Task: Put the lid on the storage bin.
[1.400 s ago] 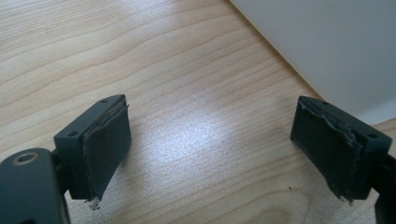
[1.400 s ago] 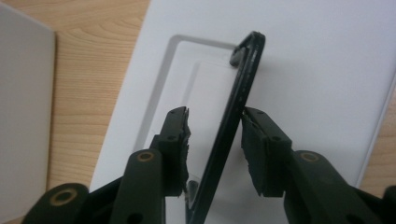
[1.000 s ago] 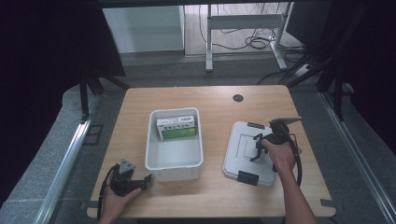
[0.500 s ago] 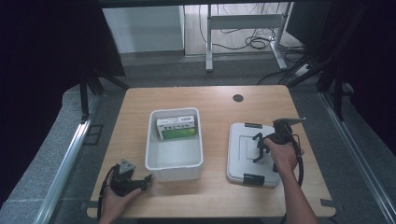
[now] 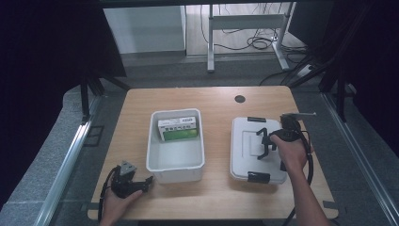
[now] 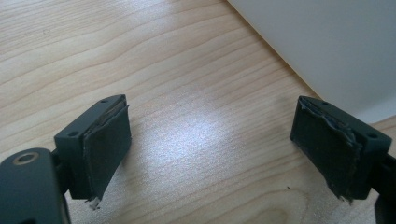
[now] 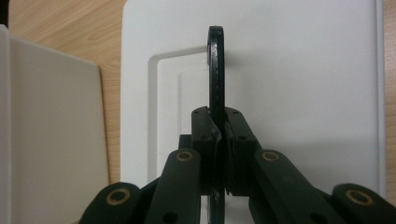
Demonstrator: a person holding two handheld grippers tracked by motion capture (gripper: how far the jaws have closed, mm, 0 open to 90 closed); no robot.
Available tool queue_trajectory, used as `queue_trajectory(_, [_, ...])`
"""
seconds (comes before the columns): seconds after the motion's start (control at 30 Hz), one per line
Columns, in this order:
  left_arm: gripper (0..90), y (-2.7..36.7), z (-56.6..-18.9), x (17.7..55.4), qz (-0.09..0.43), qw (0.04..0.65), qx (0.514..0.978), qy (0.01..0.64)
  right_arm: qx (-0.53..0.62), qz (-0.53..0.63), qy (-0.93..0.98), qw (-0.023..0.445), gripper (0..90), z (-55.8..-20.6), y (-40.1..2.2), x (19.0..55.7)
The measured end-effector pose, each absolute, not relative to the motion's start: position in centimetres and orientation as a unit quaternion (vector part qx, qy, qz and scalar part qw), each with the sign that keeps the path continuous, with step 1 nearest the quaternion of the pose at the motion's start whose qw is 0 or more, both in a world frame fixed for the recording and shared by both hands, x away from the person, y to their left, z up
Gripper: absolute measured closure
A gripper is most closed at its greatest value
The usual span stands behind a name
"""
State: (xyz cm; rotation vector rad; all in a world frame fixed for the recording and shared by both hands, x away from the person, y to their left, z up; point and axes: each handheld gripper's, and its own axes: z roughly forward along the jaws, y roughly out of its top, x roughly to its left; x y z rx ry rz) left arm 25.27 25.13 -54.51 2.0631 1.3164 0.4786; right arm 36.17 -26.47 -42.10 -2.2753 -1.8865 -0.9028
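Desk [image 5: 221, 106] carries an open white bin [image 5: 175, 165] just right of the left gripper [image 5: 148, 181], and a white lid [image 5: 244, 160] under the right gripper [image 5: 261, 142]. Green-labelled box [image 5: 177, 128] sits in the bin's far end, well beyond the left gripper. Left gripper rests on the desk, jaws wide apart and empty; right gripper is clamped on the lid's upright black handle [image 7: 216, 70].

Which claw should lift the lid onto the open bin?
Right. The right claw is already shut on the white lid's black handle; the left claw sits open on bare wood beside the white plastic bin.
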Motion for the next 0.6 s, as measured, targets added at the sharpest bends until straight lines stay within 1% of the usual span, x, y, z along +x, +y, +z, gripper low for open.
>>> queue_trajectory(0.3, [12.1,25.1,-54.5,25.3,0.182,0.318,0.784,0.500,-0.722,-0.310,-0.618,0.025,84.8,-39.9,-26.1,35.7])
queue_trajectory(0.6, [12.4,25.1,-54.5,25.2,0.182,0.319,0.784,0.501,-0.706,-0.323,-0.630,0.027,84.8,-39.0,-24.9,35.4])
